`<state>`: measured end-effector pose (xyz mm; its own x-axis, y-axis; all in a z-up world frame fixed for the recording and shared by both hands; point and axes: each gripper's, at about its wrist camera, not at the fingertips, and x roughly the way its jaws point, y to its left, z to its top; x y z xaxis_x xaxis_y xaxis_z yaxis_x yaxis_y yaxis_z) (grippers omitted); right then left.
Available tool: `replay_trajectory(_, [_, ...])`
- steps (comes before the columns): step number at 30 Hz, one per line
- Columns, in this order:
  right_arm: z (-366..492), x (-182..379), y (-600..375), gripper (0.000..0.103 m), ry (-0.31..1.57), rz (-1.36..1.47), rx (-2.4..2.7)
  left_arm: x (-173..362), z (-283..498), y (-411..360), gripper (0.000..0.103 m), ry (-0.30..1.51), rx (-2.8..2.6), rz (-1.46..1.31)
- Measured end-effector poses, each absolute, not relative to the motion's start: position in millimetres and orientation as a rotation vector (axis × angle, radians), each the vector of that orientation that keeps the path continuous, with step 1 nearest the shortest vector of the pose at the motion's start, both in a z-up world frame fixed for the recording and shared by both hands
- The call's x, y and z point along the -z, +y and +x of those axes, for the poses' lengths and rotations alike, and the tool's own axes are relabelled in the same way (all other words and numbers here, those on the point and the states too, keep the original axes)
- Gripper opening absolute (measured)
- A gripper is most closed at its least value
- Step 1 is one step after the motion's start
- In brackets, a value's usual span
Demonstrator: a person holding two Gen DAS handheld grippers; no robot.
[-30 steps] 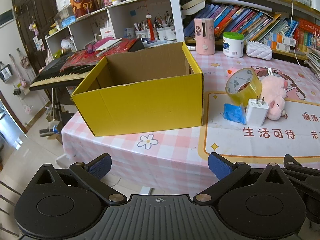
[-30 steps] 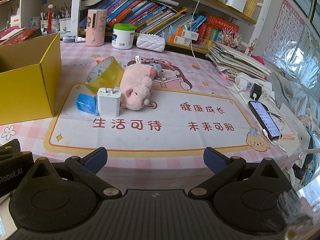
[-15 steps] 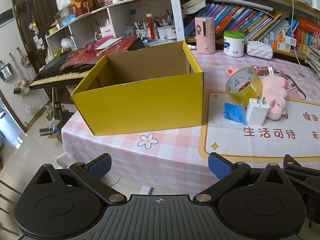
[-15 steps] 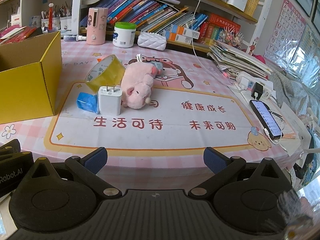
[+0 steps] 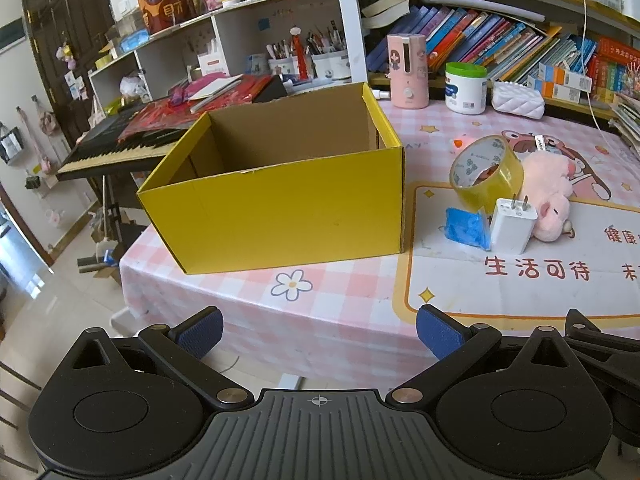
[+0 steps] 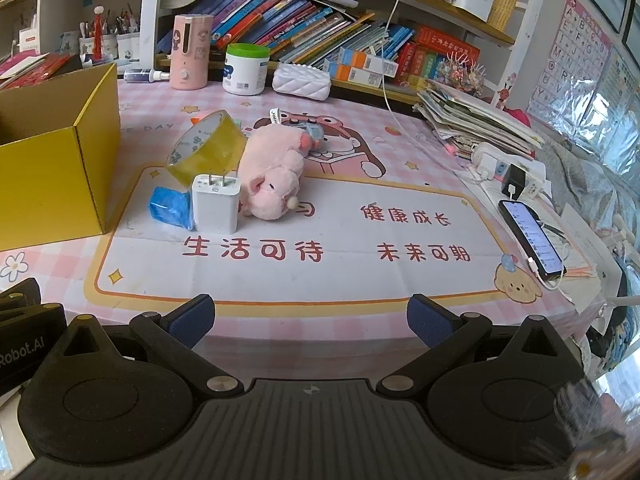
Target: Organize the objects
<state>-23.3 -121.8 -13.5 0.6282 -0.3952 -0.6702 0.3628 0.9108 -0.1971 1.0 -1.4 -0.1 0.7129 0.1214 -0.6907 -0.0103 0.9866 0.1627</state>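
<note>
grippers have crept slightly closer to the table over the last second, left gripper (image 5: 318,330) and right gripper (image 6: 310,318) both spread wide and empty, so the charger (image 6: 216,208), tape (image 6: 208,148) and plush pig (image 6: 274,178) remain beside the empty yellow box (image 5: 280,208), untouched.

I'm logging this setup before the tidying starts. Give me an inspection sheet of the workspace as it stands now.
Surface: pink checked tablecloth with a printed mat on top.
Job's things: open yellow box, nothing visible inside; tape roll, white charger, blue packet and pink plush toy clustered beside it.
Clutter: phone, paper stack, green-lidded tub.
Grippers: left gripper and right gripper open, holding nothing.
Cables: white cable hanging from the shelf.
Surroundings: bookshelves, keyboard.
</note>
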Motion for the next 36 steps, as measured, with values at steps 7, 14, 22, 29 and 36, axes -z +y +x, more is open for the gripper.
replay_trajectory(7, [-23, 13, -123, 0.103, 0.779, -0.044, 0.431, 1, 1, 0, 0.103, 0.778, -0.075, 0.148])
replay_trajectory(14, [-23, 14, -122, 0.103, 0.779, -0.045, 0.430, 1, 1, 2, 0.103, 0.780, -0.060, 0.142])
replay_trajectory(22, [-26, 15, -124, 0.103, 0.779, -0.028, 0.428, 1, -1, 0, 0.103, 0.779, -0.038, 0.148])
replay_trajectory(29, [-31, 17, -129, 0.103, 0.781, -0.014, 0.436, 3, -2, -3, 0.103, 0.780, 0.002, 0.149])
replay_trajectory(36, [-31, 18, -137, 0.103, 0.793, -0.011, 0.443, 5, 1, -10, 0.103, 0.792, 0.028, 0.147])
